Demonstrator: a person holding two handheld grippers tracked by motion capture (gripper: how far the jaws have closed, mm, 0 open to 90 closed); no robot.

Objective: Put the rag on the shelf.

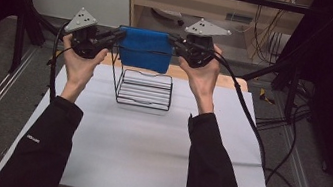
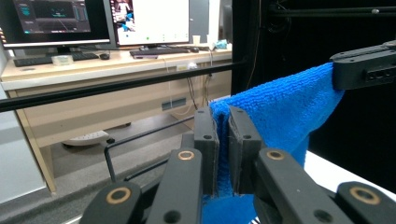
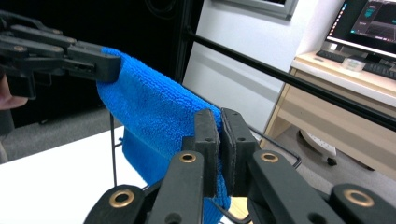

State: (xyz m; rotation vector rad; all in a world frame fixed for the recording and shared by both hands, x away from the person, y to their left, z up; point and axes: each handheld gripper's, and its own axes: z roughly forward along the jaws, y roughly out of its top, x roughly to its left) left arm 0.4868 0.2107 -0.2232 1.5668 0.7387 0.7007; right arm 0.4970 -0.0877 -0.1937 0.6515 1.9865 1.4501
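Right, I have the blue cloth [image 1: 145,49] stretched in the air between my two tongs, well above the white table [image 1: 146,146] and over the far side of the black wire basket [image 1: 145,89] that stands on it. The cloth hangs folded, its top edge running level from one tong to the other, and its lower edge drops down to about the top of the basket's upright wires.

My left tong [image 1: 119,36] pinches the cloth's left top corner; in the left gripper view the two black jaws are pressed together on the blue fabric [image 2: 275,107], which bunches between the pads and spills out below them. My right tong [image 1: 175,42] pinches the opposite top corner the same way; in the right gripper view its jaws are clamped on the fabric [image 3: 154,116], with the cloth sloping away to the other tong [image 3: 109,65] at the far corner.

Beyond the table I see a wooden desk [image 2: 93,70] with monitors [image 2: 149,21].
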